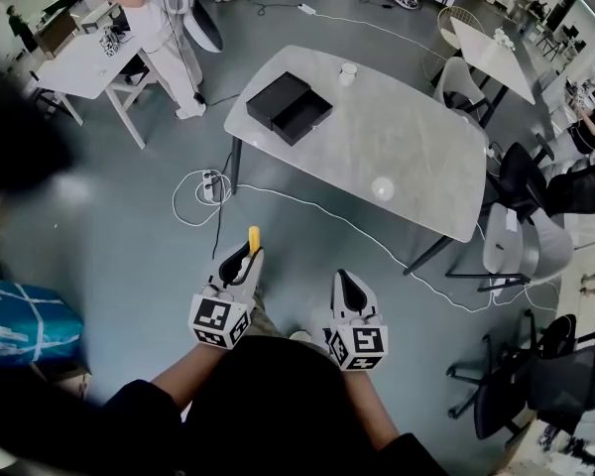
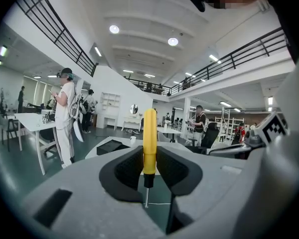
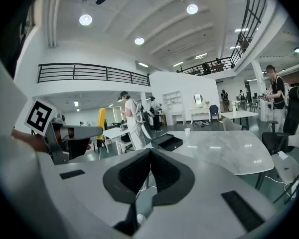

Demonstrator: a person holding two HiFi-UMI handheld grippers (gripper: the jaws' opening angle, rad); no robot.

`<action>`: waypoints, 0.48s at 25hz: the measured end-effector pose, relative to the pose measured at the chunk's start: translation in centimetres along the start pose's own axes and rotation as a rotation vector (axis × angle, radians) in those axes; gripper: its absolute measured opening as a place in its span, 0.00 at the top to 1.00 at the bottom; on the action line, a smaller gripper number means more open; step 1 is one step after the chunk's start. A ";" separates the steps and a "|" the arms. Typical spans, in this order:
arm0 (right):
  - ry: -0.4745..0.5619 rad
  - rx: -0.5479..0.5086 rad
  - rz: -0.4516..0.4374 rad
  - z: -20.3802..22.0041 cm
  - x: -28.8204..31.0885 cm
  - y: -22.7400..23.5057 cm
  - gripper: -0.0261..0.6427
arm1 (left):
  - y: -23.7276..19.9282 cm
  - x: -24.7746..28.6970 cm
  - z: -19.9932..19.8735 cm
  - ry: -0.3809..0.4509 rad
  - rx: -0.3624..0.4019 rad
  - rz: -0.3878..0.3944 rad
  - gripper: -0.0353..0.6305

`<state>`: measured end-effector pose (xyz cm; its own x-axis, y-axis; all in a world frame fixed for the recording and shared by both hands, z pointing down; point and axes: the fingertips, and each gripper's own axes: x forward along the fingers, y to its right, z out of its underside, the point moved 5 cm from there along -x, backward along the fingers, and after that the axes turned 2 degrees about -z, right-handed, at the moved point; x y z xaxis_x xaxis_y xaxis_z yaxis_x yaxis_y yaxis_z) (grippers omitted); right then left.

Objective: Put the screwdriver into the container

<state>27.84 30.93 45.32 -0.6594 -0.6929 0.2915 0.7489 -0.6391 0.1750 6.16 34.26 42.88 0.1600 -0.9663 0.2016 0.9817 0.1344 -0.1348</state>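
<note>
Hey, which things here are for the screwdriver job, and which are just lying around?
For the job:
- screwdriver, gripped in the left tool
- black container on the table

Just lying about:
- white cup on the table
- power strip on the floor
- blue bundle

White cup [image 1: 349, 71] on grey table [image 1: 416, 152]; power strip [image 1: 211, 184] on floor

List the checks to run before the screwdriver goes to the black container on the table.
1. Grip: left gripper shut on the screwdriver's yellow handle, shaft down: ok.
2. Spare hand: right gripper shut, nothing between its jaws: ok.
3. Reach: not ok; the container sits near the table's far left corner, with floor between.
4. Opening: the container looks open on top: ok.
5. Floor path: not ok; a corded power strip lies ahead.
6. Room inside the container: cannot tell.
</note>
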 end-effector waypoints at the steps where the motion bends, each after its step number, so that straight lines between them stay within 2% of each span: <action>1: -0.002 -0.002 0.006 -0.3 1.1 0.2 0.94 | -0.8 0.8 -0.4 0.005 -0.004 0.001 0.81; 5: 0.002 0.005 0.048 -2.3 6.4 1.3 0.94 | -4.7 4.5 -1.8 0.027 -0.005 0.018 0.81; 12: 0.011 -0.025 0.096 -7.0 16.9 -0.3 0.94 | -13.1 10.0 -5.2 0.033 -0.021 0.071 0.81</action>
<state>16.05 17.09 43.62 -0.5858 -0.7547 0.2954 0.8067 -0.5779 0.1232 -5.67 21.71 41.61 0.2253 -0.9613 0.1584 0.9656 0.1987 -0.1675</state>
